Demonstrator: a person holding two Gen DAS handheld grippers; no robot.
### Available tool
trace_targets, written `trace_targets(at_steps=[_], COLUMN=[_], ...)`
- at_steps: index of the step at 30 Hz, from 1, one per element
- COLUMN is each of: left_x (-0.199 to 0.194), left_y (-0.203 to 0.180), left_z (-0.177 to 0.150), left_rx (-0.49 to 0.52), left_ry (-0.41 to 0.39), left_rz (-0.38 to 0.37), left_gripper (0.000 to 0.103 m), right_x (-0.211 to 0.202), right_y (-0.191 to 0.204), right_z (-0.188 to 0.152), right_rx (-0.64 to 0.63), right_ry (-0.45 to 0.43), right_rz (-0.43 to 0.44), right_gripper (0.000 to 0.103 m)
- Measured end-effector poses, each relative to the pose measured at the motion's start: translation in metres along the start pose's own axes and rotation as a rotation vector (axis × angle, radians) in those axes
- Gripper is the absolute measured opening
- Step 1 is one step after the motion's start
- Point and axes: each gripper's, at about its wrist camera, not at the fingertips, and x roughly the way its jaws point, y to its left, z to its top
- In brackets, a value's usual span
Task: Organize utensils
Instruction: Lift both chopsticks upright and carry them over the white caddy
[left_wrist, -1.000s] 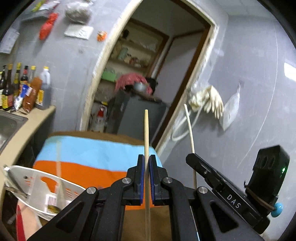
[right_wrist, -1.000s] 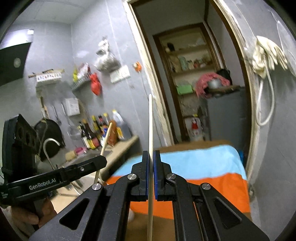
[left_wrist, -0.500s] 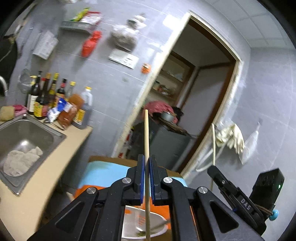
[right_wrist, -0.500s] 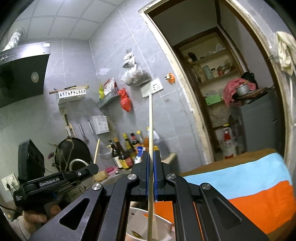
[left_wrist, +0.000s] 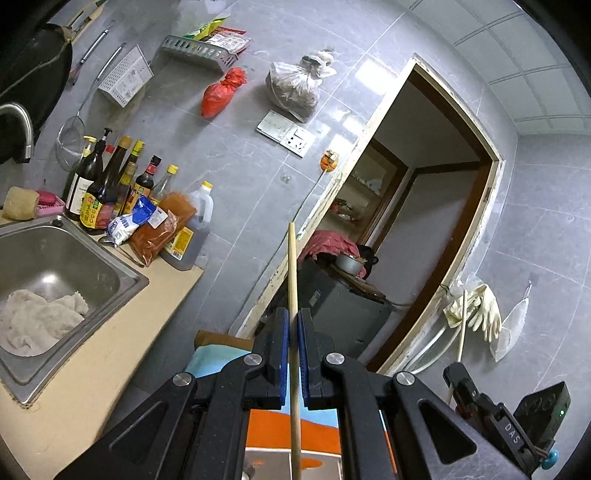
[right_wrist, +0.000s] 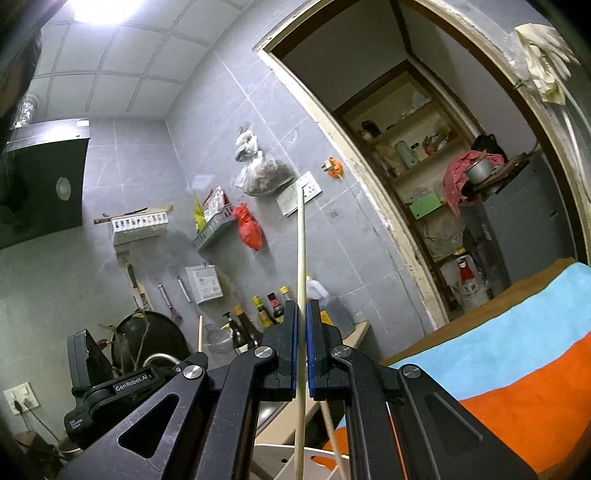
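Two thin wooden chopsticks, one clamped upright in my left gripper (left_wrist: 291, 363), one in my right gripper (right_wrist: 302, 350), pinched mid-shaft so neither tips while carried.

A steel sink (left_wrist: 62, 258) sits in the tan counter (left_wrist: 110, 354), a pale cloth (left_wrist: 37, 317) lying in its basin. Sauce bottles (left_wrist: 110, 184) crowd the counter's far end against the grey tiled wall. Above them hang a red bag (left_wrist: 221, 92) and a clear bag (left_wrist: 295, 88). Beyond the doorway (left_wrist: 424, 221), a pot (left_wrist: 349, 262) rests on a dark cabinet. Pale gloves (left_wrist: 480, 310) hang by the frame.
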Motion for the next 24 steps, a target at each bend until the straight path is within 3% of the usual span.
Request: trace_targets(at_steps=[14,24], left_x=[0.01,0.009], left_y=[-0.003,0.005], left_z=[0.003,0.006], left_rx=[0.036,-0.006], left_ry=[-0.035,-0.07], left_rz=[-0.008,-0.007], left_gripper=[0.005,0.005], right_x=[0.01,0.012], right_y=[-0.003,-0.003], right_z=[-0.007,-0.012], right_rx=[-0.042,-0.07], right_ry=[0.022,0.029], right_rz=[-0.003,0.003], right_gripper=[0.004,0.004])
